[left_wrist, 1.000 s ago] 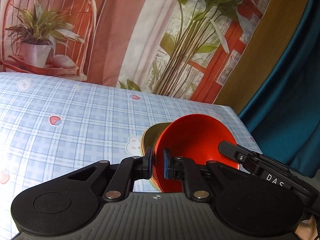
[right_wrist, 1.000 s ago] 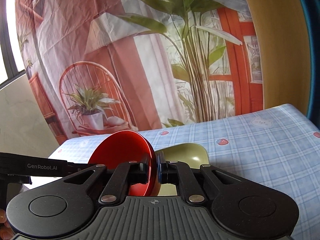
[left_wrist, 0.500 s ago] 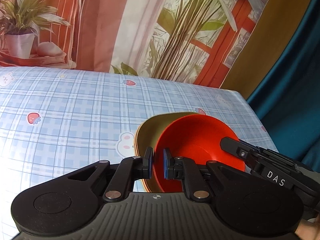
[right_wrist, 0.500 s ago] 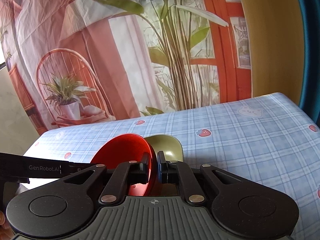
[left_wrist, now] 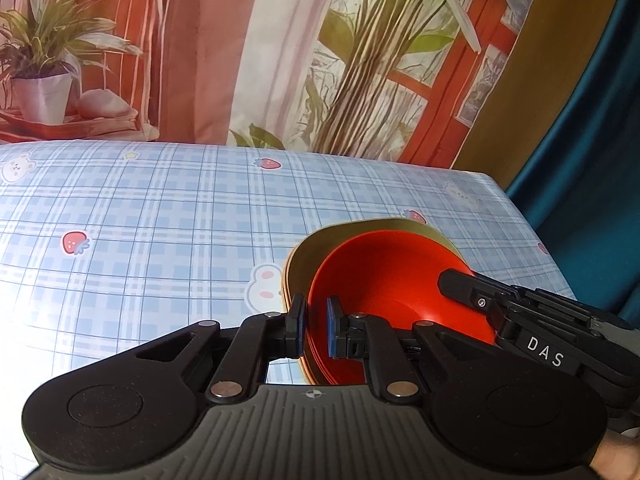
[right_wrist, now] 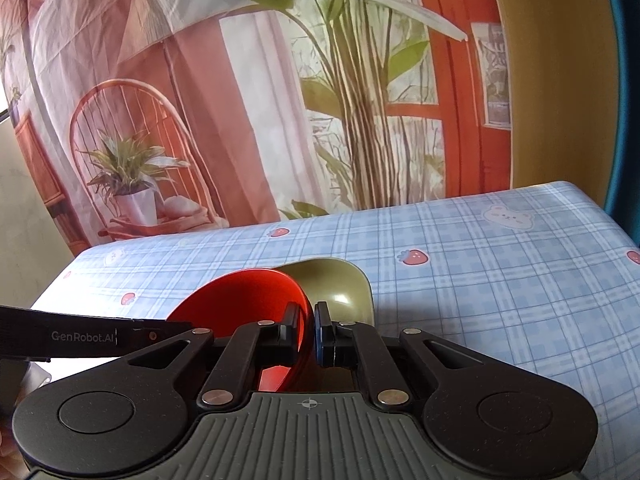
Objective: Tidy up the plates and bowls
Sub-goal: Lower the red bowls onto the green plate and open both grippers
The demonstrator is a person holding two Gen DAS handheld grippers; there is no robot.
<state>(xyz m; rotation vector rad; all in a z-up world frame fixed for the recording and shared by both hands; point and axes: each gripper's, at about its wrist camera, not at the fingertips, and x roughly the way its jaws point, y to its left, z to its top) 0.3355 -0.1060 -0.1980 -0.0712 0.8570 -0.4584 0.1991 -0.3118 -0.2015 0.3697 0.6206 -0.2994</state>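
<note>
Blue-checked tablecloth [left_wrist: 160,220] lies beneath the left gripper [left_wrist: 313,330], clamped on the near rim of a red bowl [left_wrist: 392,280] nested in an olive bowl [left_wrist: 304,256]; the right gripper [right_wrist: 307,334] pinches the red bowl's opposite rim.

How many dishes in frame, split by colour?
Glossy red round bowl: 1
Olive-green round dish, partly behind and under the red one: 1
Total: 2
Left claw and right claw each pinch the red bowl's rim.
</note>
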